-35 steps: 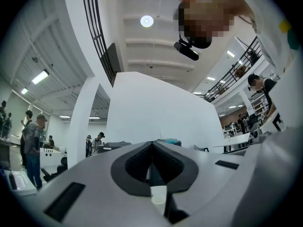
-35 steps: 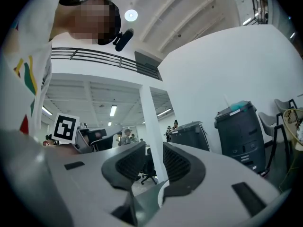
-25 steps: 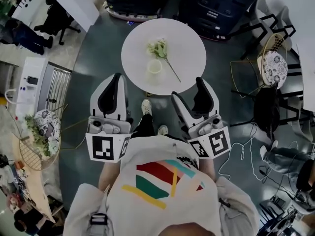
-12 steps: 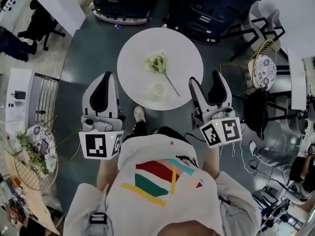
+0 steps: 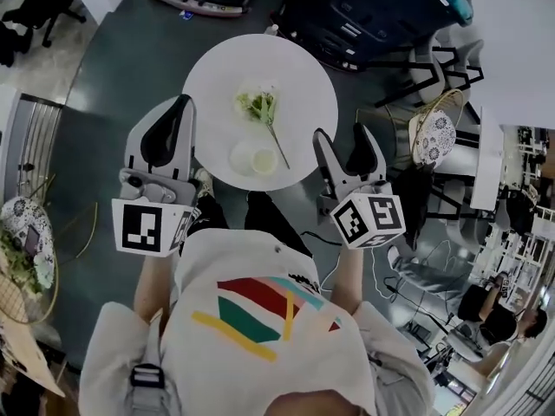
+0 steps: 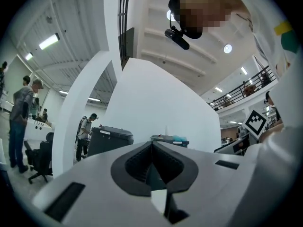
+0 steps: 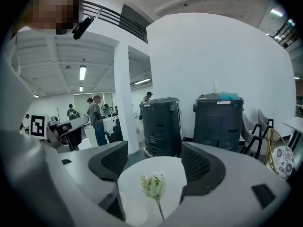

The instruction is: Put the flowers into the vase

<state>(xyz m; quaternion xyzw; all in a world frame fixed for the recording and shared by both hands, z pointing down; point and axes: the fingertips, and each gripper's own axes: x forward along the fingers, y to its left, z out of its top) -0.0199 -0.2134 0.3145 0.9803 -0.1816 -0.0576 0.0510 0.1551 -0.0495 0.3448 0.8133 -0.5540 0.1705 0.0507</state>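
In the head view, the round white table now sits closer under the person than it did 1 second ago, and both grippers have come forward to flank its near edge, so the reach is under way and nothing is grasped yet. The pale green and white flower sprig on a thin stem lies flat near the middle of the table. The small white round vase stands just beside the stem's near end, on its left. The left gripper is at the table's left edge and the right gripper at its near right edge. In the left gripper view, the left gripper has its 2 jaws pressed together on nothing, aimed level past the table. In the right gripper view, the right gripper holds its jaws wide apart and empty, with the sprig framed between them but well beyond, lying on the table. It looks like the gripper lined up to pick.
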